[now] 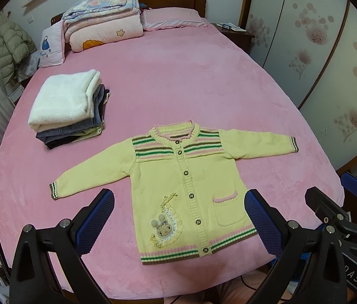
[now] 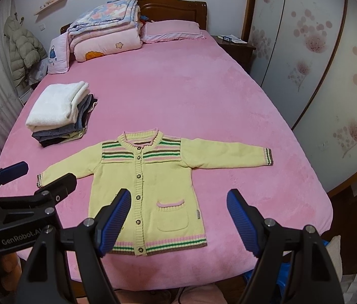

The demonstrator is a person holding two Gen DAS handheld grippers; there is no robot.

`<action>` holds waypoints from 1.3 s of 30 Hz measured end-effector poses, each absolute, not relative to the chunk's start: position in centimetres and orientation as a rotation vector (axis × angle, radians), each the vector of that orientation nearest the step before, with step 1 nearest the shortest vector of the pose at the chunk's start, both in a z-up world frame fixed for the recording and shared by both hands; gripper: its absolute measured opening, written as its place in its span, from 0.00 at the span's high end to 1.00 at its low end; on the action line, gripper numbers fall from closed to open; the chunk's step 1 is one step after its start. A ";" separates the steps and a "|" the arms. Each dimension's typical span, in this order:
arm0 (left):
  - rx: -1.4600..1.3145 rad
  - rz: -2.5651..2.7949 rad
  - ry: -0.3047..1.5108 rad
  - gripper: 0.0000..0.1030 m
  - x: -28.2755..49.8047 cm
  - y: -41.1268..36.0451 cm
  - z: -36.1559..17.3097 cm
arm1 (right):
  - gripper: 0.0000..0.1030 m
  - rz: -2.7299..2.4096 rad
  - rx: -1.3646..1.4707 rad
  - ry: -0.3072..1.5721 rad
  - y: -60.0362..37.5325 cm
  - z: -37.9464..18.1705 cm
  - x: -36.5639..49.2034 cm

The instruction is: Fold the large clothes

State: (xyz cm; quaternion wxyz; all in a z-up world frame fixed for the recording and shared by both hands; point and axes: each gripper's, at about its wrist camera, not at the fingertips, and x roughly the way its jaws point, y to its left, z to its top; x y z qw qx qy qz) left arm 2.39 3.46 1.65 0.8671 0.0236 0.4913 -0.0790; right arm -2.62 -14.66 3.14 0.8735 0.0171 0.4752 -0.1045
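On the pink bed (image 1: pixel 178 88), your soft, floppy cardigan (image 1: pixel 191 185) lies flat; left gripper (image 1: pixel 178 217) and right gripper (image 2: pixel 178 223) gape wide, so pinch a sleeve cuff (image 1: pixel 54 190).

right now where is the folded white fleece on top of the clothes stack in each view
Left wrist view: folded white fleece sits upper left, beyond the yellow knit cardigan.
Right wrist view: it is upper left again.
Shared landmark: the pink pillow at the headboard.
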 end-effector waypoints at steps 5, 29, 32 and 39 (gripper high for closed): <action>0.046 -0.122 1.003 0.01 3.0 1.5 2.3 | 0.24 -0.192 0.019 0.978 -16.3 3.4 -2.1; -0.005 -0.130 0.942 0.01 10.6 -11.6 3.1 | 0.24 -0.182 0.086 0.969 -32.9 2.5 3.0; -0.042 -0.136 0.970 0.01 12.1 -13.1 1.5 | 0.27 -0.180 0.116 1.003 -34.9 1.0 3.4; -0.053 -0.149 1.040 0.01 15.4 -16.7 -4.9 | 0.34 -0.208 0.175 1.090 -40.9 -4.6 5.1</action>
